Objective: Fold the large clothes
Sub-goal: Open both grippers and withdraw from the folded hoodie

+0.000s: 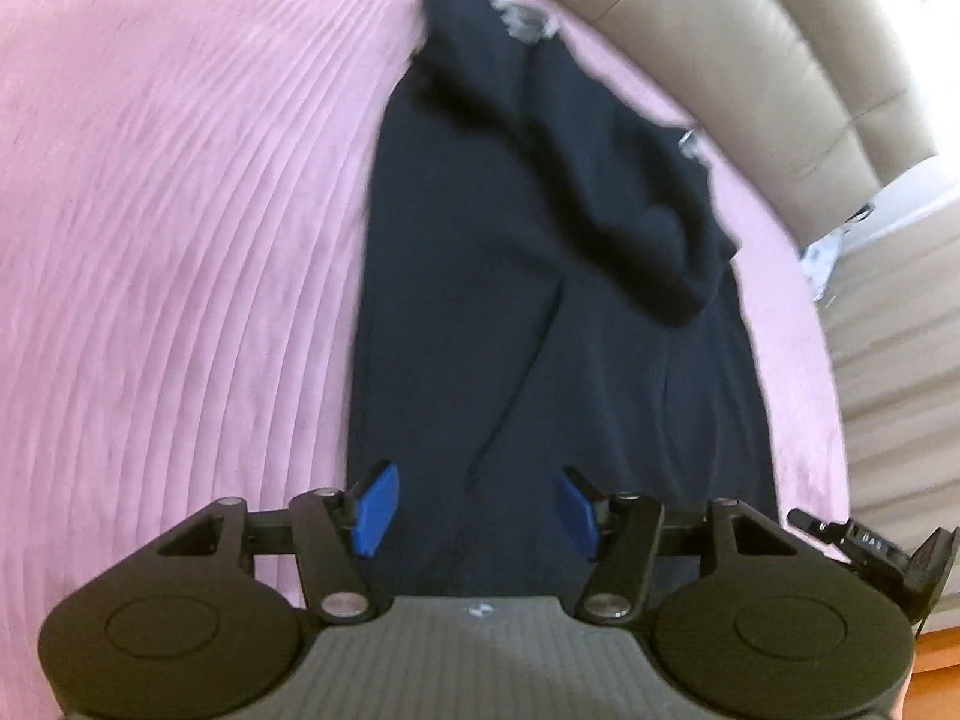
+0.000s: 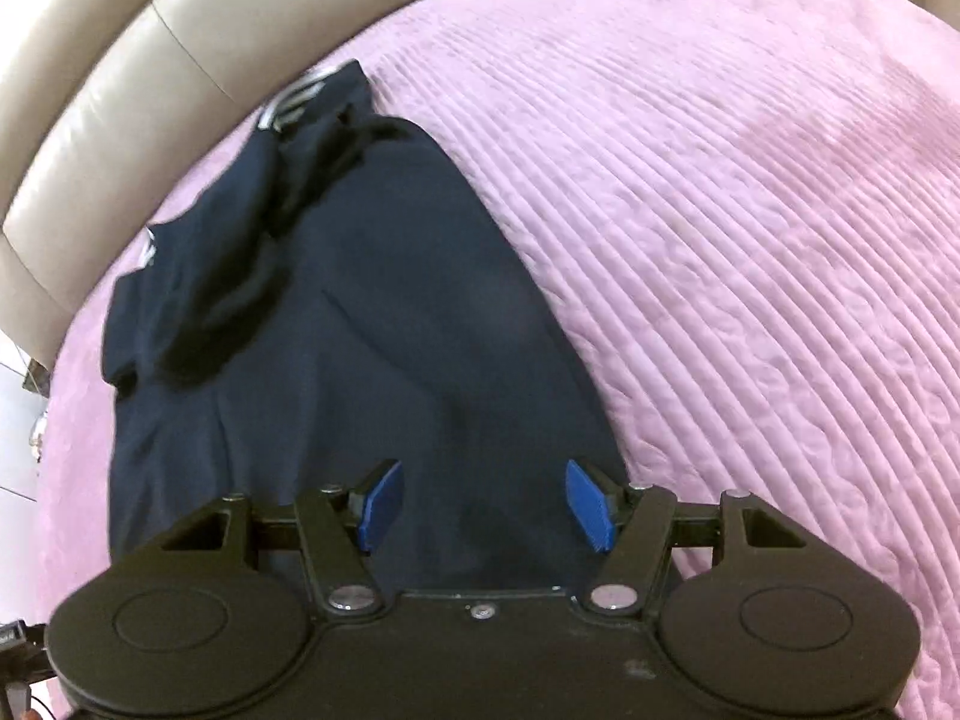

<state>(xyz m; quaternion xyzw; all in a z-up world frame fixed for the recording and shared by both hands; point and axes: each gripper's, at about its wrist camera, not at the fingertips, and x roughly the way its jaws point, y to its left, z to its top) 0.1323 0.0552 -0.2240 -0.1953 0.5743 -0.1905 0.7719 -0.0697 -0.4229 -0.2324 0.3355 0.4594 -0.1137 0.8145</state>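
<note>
Both grippers hovered over the near hem of the dark navy knit garment (image 1: pixel 540 312), which lay lengthwise ahead of the fingers on the pink ribbed bedspread (image 1: pixel 180 240). Left gripper (image 1: pixel 477 507): fingers wide, holding nothing. Right gripper (image 2: pixel 483 501): fingers wide, holding nothing. 1 sleeve lay folded diagonally across the far half. Judged step: sides folded in, lengthwise fold pending. Next move likely needs both grippers to pinch the near hem corners and carry them toward the collar, beside the beige padded headboard (image 2: pixel 90 90).

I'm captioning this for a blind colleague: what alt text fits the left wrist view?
A dark navy garment lies partly folded on a pink ribbed bedspread, beige padded headboard beyond. The left gripper hovers over its near edge, jaws open and empty.
</note>
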